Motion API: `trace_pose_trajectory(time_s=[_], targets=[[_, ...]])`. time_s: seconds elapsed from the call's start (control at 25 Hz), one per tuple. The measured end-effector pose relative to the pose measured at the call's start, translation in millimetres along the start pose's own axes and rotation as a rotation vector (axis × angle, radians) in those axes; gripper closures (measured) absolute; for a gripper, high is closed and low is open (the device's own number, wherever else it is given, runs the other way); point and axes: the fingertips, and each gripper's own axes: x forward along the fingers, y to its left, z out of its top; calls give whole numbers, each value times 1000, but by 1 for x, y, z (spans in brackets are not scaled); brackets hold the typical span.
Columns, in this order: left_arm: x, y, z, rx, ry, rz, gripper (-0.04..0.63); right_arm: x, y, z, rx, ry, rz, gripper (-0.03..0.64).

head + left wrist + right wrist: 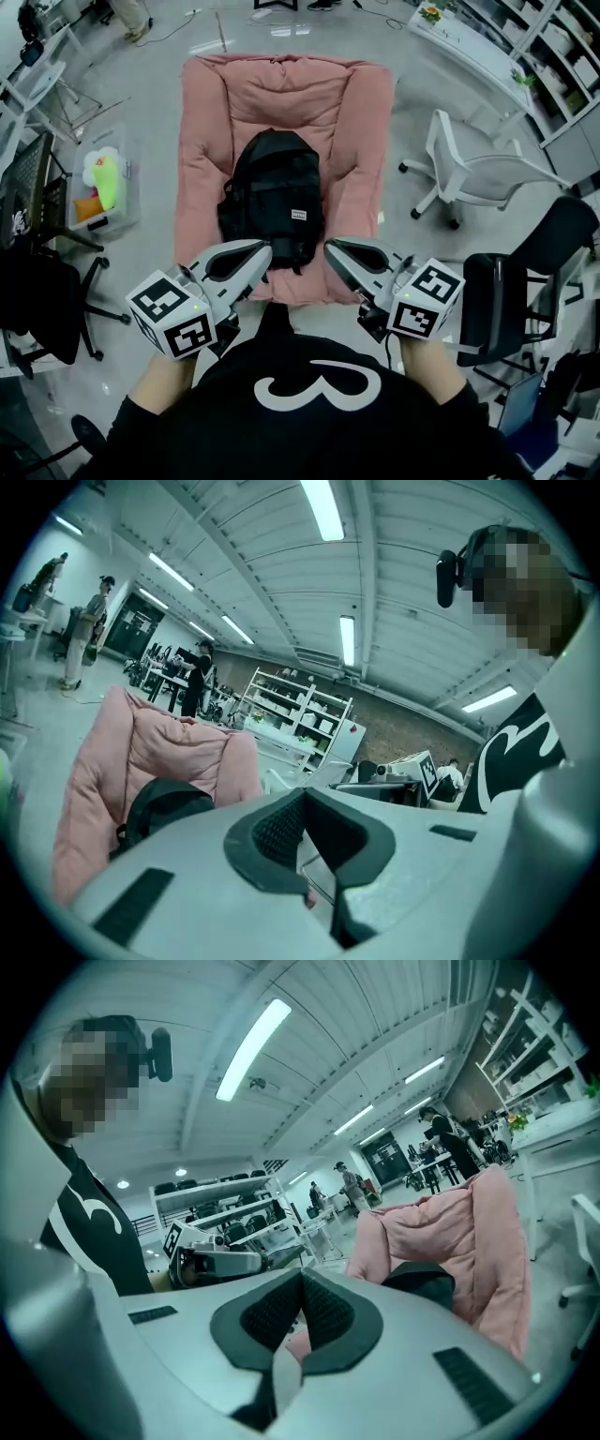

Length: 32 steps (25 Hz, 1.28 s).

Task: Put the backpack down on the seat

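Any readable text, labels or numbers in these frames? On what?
"3": large white figure on the person's black shirt.
Small white label on the backpack: too small to read.
Marker cubes: black-and-white square patterns only, no words.
Both gripper views: nothing else legible.

The left gripper (303,801) fills the foreground just right of the pink seat (103,771), its jaws pressed together with nothing between them. A black backpack (161,810) lies on the pink seat, against its padded back. Beyond the seat stands white shelving (302,705), and a person (199,675) in dark clothes stands behind the seat's top edge. Right of the seat, at the frame edge, is the wearer's black shirt (511,757).
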Motion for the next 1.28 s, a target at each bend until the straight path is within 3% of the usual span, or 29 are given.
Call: trace_pose_trajectory(time_s=[0.56,1.28], targets=[[-26,-80,2,122,-55,-15,589,-57,70,7,-110,-48,33,614],[-7,-91,-12,156,-17,-56,589,-77,72,-5,-98,-57,5,614]])
